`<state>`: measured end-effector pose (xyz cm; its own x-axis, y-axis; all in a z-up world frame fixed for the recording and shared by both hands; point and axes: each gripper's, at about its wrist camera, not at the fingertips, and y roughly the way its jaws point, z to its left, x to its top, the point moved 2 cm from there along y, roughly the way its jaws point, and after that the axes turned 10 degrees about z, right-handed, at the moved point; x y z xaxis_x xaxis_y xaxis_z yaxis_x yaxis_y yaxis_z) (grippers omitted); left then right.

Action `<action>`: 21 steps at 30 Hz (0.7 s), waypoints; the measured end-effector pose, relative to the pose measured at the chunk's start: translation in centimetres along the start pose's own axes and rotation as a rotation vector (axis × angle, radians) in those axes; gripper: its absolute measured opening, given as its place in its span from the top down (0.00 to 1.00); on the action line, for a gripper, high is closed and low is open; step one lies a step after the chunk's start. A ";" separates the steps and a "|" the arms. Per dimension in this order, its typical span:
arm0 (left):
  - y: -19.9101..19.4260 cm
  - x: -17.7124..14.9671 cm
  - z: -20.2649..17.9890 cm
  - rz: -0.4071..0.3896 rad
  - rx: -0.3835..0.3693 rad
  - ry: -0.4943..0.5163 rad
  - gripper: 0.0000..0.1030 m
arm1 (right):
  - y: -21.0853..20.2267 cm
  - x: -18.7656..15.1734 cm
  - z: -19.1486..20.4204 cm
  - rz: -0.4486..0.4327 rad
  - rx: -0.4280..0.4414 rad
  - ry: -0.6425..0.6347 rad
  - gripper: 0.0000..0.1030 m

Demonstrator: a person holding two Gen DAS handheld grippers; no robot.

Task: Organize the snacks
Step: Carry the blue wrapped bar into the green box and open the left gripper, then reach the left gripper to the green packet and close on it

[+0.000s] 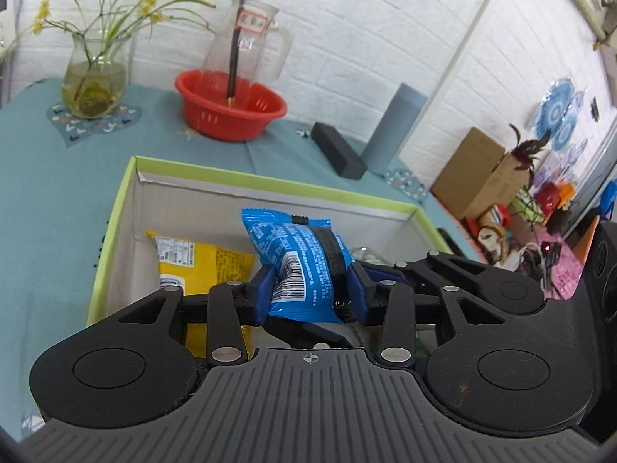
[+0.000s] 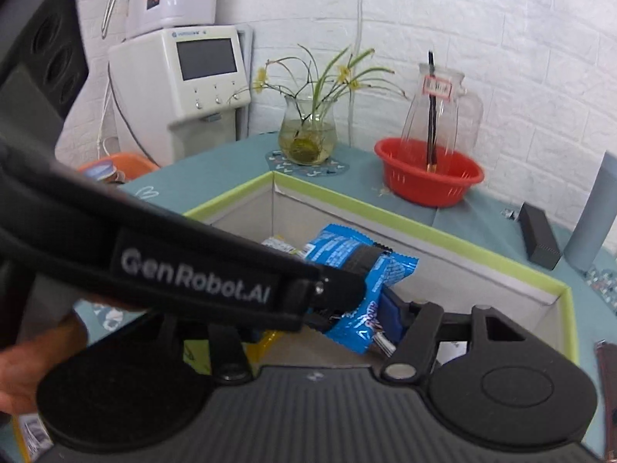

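My left gripper (image 1: 308, 289) is shut on a blue snack packet (image 1: 297, 254) with a black band, its blue pads pinching it above the green-rimmed box (image 1: 270, 185). A yellow packet (image 1: 204, 266) lies inside the box. In the right wrist view that packet (image 2: 339, 247) and the left gripper's black strap (image 2: 193, 274) cross in front. Below them my right gripper (image 2: 331, 328) holds a second blue packet (image 2: 366, 324) over the box (image 2: 424, 227). Its right pad (image 2: 389, 316) presses the wrapper, and the strap hides its left finger. A hand (image 2: 23, 378) shows at lower left.
On the teal tablecloth behind the box stand a red basket (image 1: 231, 108) with a glass jug (image 1: 250, 38), a flower vase (image 1: 94, 85), a black case (image 1: 339, 150) and a grey cylinder (image 1: 393, 127). A white machine (image 2: 193, 73) stands at far left.
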<state>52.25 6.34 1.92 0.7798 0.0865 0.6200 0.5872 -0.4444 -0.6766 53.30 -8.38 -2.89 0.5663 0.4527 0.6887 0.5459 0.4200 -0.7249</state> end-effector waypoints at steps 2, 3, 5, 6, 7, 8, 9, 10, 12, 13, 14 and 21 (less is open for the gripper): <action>-0.1 0.0 0.3 -0.013 0.014 0.002 0.58 | 0.3 0.2 -0.1 0.000 -0.018 -0.006 0.27; -0.5 -0.1 0.3 -0.026 0.011 -0.003 0.54 | 0.0 0.2 -0.1 -0.007 -0.022 -0.011 0.24; -1.9 -0.3 0.2 -0.055 0.001 -0.006 0.46 | -1.5 0.0 -0.1 -0.041 -0.011 -0.002 0.20; -2.8 -0.4 -0.1 -0.071 0.004 -0.001 0.46 | -2.6 -0.2 0.0 -0.065 -0.011 0.005 0.18; -3.7 -0.6 -0.4 -0.089 0.005 0.005 0.44 | -4.1 -0.5 0.2 -0.096 -0.014 0.005 0.12; -4.8 -1.1 -0.8 -0.108 0.000 0.011 0.40 | -5.4 -0.8 0.6 -0.119 -0.025 -0.002 0.10; -6.0 -1.6 -1.4 -0.121 -0.009 0.018 0.38 | -7.0 -1.4 1.2 -0.145 -0.041 -0.014 0.10; -7.0 -2.3 -1.9 -0.129 -0.016 0.024 0.36 | -8.6 -2.1 1.9 -0.167 -0.060 -0.024 0.10; -8.9 -4.1 -3.1 -0.144 -0.033 0.038 0.33 | -11.4 -3.9 3.0 -0.187 -0.079 -0.028 0.09; -9.8 -5.2 -3.7 -0.147 -0.048 0.041 0.32 | -12.7 -5.0 3.5 -0.191 -0.085 -0.022 0.09; -10.4 -6.3 -4.3 -0.145 -0.063 0.042 0.31 | -13.8 -6.2 4.0 -0.192 -0.090 -0.014 0.09; -11.4 -15.5 -7.8 -0.035 -0.149 0.035 0.31 | -18.0 -17.1 7.1 -0.068 -0.153 0.086 0.09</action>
<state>31.81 3.14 3.16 0.7498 0.0744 0.6574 0.5731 -0.5696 -0.5892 29.42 -18.09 -1.69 0.5719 0.3558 0.7391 0.6685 0.3201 -0.6713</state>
